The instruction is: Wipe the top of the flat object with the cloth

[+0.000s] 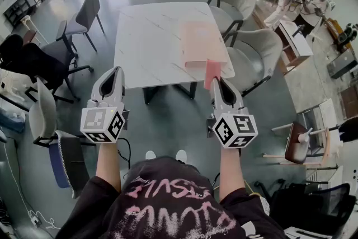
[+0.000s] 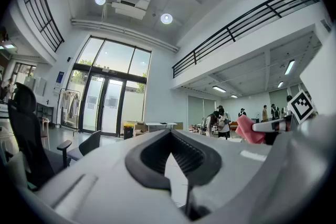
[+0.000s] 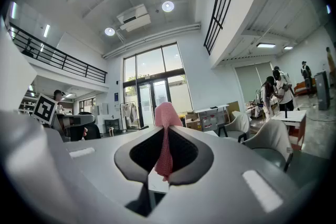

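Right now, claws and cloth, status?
Left claw shut, empty. Right claw shut on pink cloth. Flat pink object on white table, cloth not touching it. Path clear.

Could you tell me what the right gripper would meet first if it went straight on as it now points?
Probably the pink flat object on the white table: in the head view the right gripper, shut on the pink cloth, aims at it. Its height is unclear; it may pass above.

Pink cloth (image 1: 212, 71), pale pink flat object (image 1: 199, 42), white table (image 1: 145, 36), perhaps faintly veined
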Motion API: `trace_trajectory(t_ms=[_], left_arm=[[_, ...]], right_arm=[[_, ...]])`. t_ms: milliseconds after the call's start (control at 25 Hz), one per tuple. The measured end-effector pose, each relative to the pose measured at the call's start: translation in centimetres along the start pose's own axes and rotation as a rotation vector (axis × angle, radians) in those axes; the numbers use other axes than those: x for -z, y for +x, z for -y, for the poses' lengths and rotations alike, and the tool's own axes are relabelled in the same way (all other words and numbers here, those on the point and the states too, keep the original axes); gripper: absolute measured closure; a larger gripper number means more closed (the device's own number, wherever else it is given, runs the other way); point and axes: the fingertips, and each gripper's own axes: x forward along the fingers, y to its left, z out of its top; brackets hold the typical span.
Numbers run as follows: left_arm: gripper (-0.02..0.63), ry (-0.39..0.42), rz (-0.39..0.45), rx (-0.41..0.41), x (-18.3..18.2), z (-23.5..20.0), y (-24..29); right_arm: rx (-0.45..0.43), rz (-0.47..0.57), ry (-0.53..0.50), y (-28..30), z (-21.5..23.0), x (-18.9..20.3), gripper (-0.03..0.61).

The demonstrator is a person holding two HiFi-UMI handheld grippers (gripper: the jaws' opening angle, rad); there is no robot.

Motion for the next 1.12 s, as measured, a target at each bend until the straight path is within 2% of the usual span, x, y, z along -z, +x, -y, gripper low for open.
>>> trace_trajectory(t_ms=[400, 720, 1120], left_arm=[[0.614, 0.011, -0.009, 0.000, 0.0, 1.2, 0.2], [0.614, 0.016, -0.019, 0.005, 0.5, 2.7, 0.8], [0.614, 0.039, -0.030, 0.012, 0.8, 6.1, 2.6]], right_arm=[[-0.005, 0.000, 0.007, -0.3, 0.8, 0.0, 0.545], [-0.022, 0.002, -0.043, -0.7, 1.5, 0.1, 0.543], [-0.028, 0.022, 0.001, -1.1, 5.0, 0.2, 0.540]])
